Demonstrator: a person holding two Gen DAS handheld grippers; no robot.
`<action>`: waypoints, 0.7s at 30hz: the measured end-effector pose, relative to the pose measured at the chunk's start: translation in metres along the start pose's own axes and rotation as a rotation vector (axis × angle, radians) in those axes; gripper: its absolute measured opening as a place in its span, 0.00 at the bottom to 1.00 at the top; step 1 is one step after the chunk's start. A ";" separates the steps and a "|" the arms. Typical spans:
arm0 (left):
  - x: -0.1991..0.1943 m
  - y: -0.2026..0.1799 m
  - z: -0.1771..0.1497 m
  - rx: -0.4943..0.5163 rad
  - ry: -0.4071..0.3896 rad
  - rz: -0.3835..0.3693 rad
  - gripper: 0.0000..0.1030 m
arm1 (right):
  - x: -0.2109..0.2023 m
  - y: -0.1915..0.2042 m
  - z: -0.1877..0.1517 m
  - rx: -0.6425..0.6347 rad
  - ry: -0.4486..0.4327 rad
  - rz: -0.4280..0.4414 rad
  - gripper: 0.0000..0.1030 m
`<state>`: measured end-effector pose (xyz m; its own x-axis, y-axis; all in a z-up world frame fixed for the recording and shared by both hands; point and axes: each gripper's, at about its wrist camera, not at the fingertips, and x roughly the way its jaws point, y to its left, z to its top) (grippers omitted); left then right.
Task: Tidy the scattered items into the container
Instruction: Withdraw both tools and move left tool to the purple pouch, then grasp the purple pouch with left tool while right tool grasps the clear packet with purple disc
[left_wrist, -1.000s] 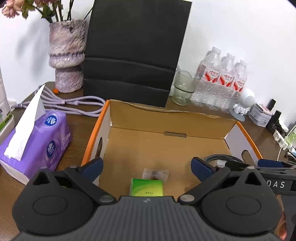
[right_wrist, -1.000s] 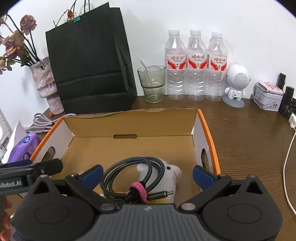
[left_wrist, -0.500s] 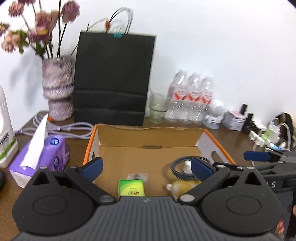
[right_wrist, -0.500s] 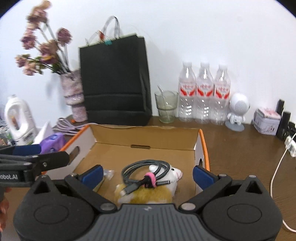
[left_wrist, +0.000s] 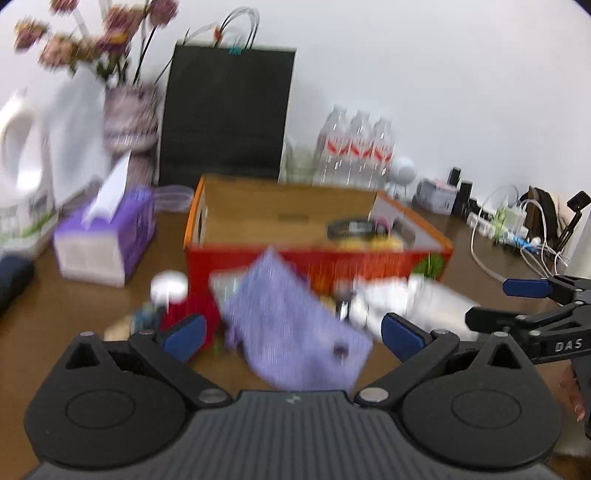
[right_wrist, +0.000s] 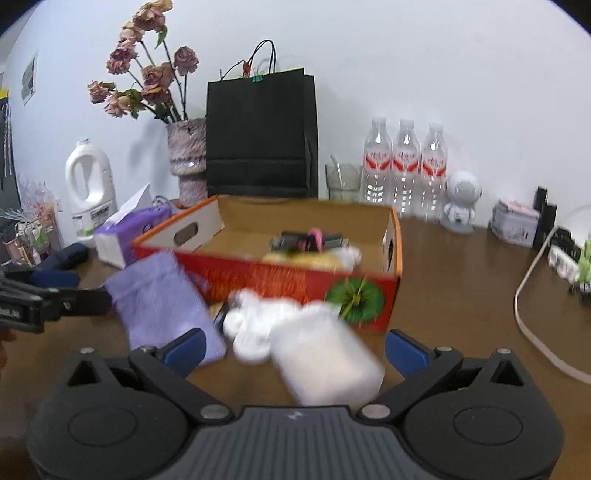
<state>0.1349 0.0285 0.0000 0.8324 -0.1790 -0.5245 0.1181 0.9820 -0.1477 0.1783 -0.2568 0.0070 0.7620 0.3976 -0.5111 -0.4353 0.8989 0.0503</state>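
The cardboard box (right_wrist: 295, 275) with a red front stands mid-table and holds a coiled cable with a pink tie (right_wrist: 312, 238) on a yellow and white plush toy (right_wrist: 317, 258). In front of it lie a purple pouch (left_wrist: 291, 332), a white case (right_wrist: 325, 356) and small white round pieces (right_wrist: 251, 326), all blurred. My left gripper (left_wrist: 293, 332) is open, low over the pouch. My right gripper (right_wrist: 295, 347) is open with the white case between its fingers, contact unclear. A red item with a white cap (left_wrist: 171, 295) lies left of the pouch.
A purple tissue pack (left_wrist: 107, 240) and a white detergent jug (right_wrist: 90, 184) stand to the left. Behind the box are a black paper bag (right_wrist: 260, 140), a flower vase (right_wrist: 186, 158), a glass (right_wrist: 343, 181) and three water bottles (right_wrist: 404, 166). White cables (right_wrist: 532, 314) trail at the right.
Both grippers have pulled back from above the box to the table in front of it. The cable and plush stay inside; the pouch and white items have come into view.
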 end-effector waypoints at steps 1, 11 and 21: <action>-0.001 0.002 -0.006 -0.018 0.011 -0.001 1.00 | -0.002 0.003 -0.007 0.003 0.002 0.006 1.00; 0.007 0.018 0.000 -0.033 0.003 0.040 1.00 | 0.022 0.041 -0.007 -0.054 0.022 0.087 1.00; 0.032 0.030 0.004 -0.074 0.006 0.059 0.75 | 0.080 0.085 0.005 -0.126 0.073 0.127 0.82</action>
<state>0.1674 0.0520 -0.0179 0.8334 -0.1213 -0.5392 0.0281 0.9837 -0.1778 0.2045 -0.1483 -0.0251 0.6623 0.4881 -0.5685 -0.5861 0.8101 0.0129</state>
